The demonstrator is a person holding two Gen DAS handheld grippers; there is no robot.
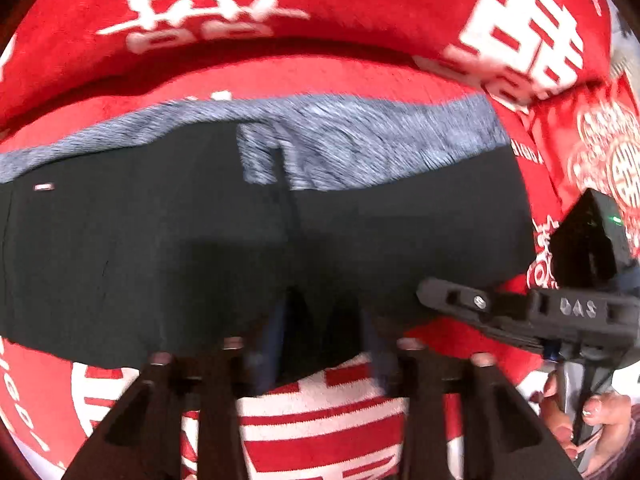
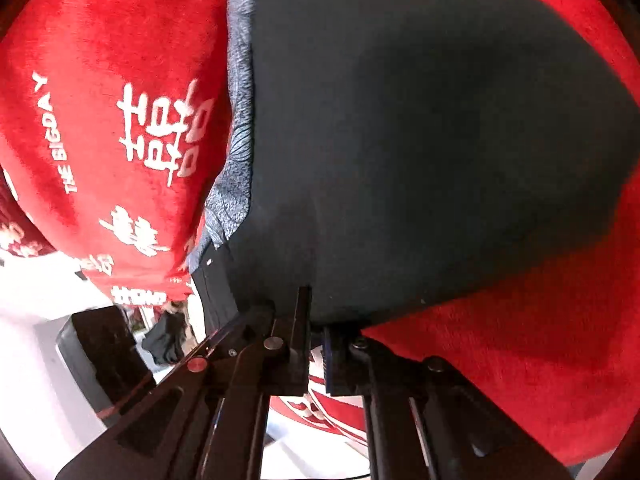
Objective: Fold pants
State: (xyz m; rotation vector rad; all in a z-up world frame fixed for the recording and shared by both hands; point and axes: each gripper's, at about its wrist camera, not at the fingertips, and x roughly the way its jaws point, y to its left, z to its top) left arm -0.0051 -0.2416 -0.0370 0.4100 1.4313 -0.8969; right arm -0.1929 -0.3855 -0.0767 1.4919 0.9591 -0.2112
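Note:
Dark pants (image 1: 200,240) with a grey heathered waistband (image 1: 340,148) lie flat on a red blanket (image 1: 280,76) with white characters. My left gripper (image 1: 324,320) stands at the pants' near edge, its jaws a little apart with dark fabric between them. My right gripper (image 1: 460,300) shows at the right, its fingers at the pants' right edge. In the right wrist view the pants (image 2: 420,140) fill the middle and my right gripper (image 2: 318,320) is closed on their near edge.
A red pillow (image 1: 560,40) with white characters lies beyond the pants. A person's hand (image 1: 592,420) holds the right gripper's handle. In the right wrist view a white floor (image 2: 40,360) and a dark box (image 2: 104,356) show beside the bed edge.

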